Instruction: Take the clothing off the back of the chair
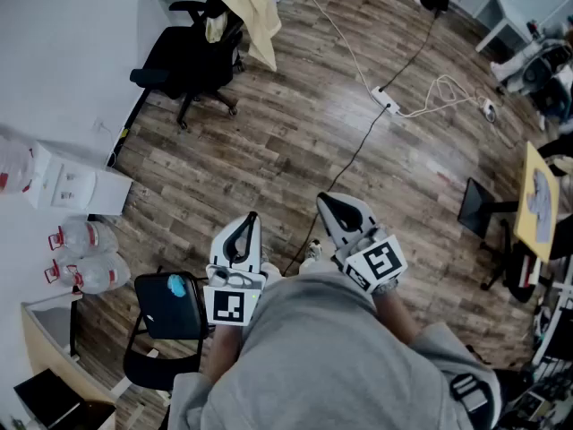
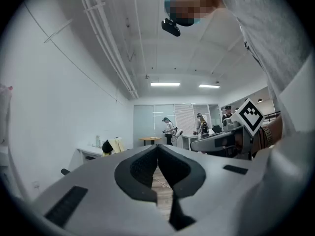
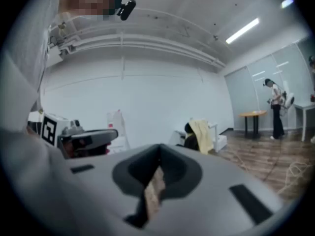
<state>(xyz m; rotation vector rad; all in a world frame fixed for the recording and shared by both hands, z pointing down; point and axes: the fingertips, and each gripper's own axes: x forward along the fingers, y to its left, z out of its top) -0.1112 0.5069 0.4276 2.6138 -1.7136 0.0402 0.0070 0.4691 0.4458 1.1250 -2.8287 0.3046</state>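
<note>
A pale yellow piece of clothing hangs over the back of a black office chair far off at the top left of the head view. It also shows small in the left gripper view as the clothing and in the right gripper view as the clothing. My left gripper and right gripper are held side by side close to the body, well short of the chair. The left gripper has its jaws together with nothing between them. The right gripper also looks shut and empty.
A white power strip and cables run across the wooden floor between me and the chair. A second black chair stands at my lower left, beside water bottles and white boxes. People stand at the room's far end.
</note>
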